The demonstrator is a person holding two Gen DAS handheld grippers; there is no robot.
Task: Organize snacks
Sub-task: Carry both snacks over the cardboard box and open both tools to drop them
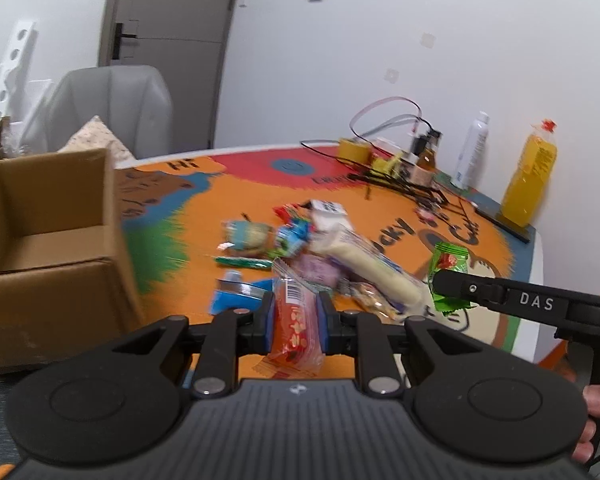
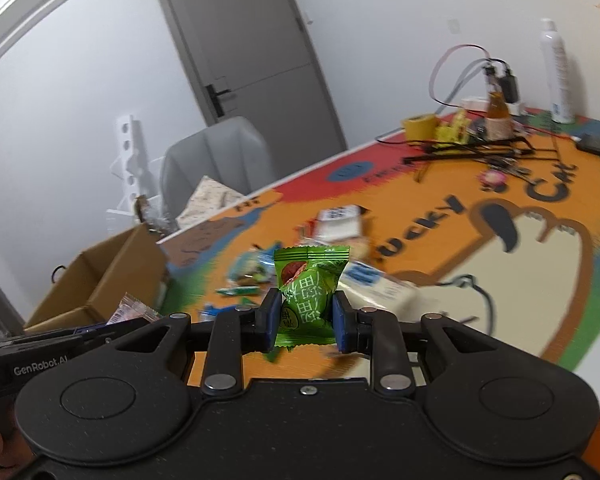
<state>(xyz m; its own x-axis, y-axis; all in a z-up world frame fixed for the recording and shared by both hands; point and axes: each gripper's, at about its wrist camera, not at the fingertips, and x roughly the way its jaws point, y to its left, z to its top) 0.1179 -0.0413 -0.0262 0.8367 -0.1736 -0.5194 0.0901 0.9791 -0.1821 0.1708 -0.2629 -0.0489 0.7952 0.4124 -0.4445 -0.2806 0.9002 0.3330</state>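
Note:
My left gripper [image 1: 295, 316] is shut on a red snack packet [image 1: 296, 324] with a barcode, held above the table's near edge. My right gripper [image 2: 306, 316] is shut on a green snack packet [image 2: 308, 292]; the green packet also shows in the left wrist view [image 1: 449, 268], to the right of my left gripper. A pile of loose snacks [image 1: 300, 240] lies on the orange tablecloth [image 1: 204, 216], among them a long white packet [image 1: 364, 264] and a blue packet [image 1: 236, 296]. An open cardboard box [image 1: 48, 240] stands at the left, seemingly empty inside; it also shows in the right wrist view [image 2: 100, 280].
At the table's far side lie tangled cables and small items [image 1: 400, 168], a yellow tape roll [image 1: 354, 150], a white spray can [image 1: 470, 152] and a yellow bottle [image 1: 530, 176]. A grey chair [image 1: 112, 104] stands behind the box. A grey door [image 2: 252, 40] is in the wall.

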